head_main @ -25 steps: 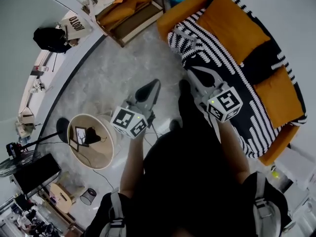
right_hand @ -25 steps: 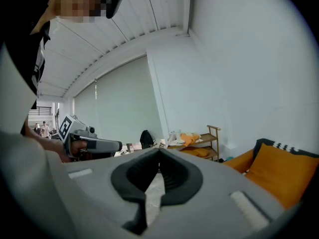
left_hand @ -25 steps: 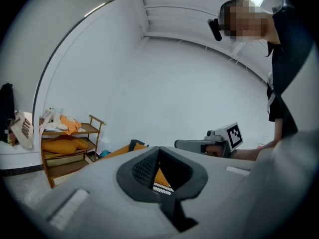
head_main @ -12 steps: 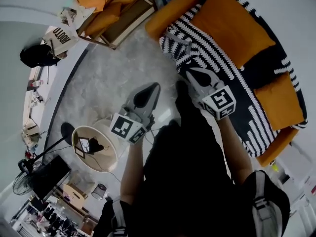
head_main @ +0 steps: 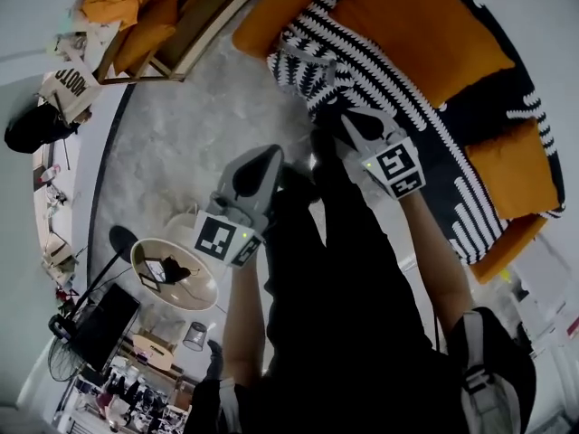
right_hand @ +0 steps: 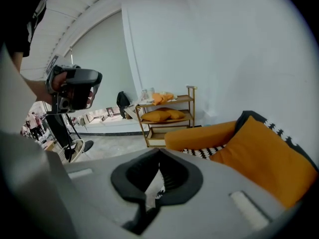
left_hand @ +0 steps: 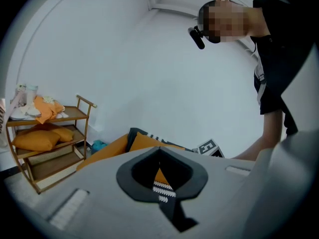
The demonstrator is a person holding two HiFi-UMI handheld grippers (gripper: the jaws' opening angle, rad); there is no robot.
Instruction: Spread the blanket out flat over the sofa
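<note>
Now | left gripper [head_main: 262, 156]: jaws together, nothing between, above floor | right gripper [head_main: 351, 120]: jaws together, nothing between, tip near blanket's front edge | blanket [head_main: 362, 70]: black-white, lies on sofa [head_main: 271, 12] seat, partly under orange cushions [head_main: 425, 25] | wooden shelf [head_main: 181, 16] past sofa arm

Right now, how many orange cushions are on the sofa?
2. A large cushion leans on the sofa back near the far arm; a small cushion sits toward the near end. The blanket may hide others.
</note>
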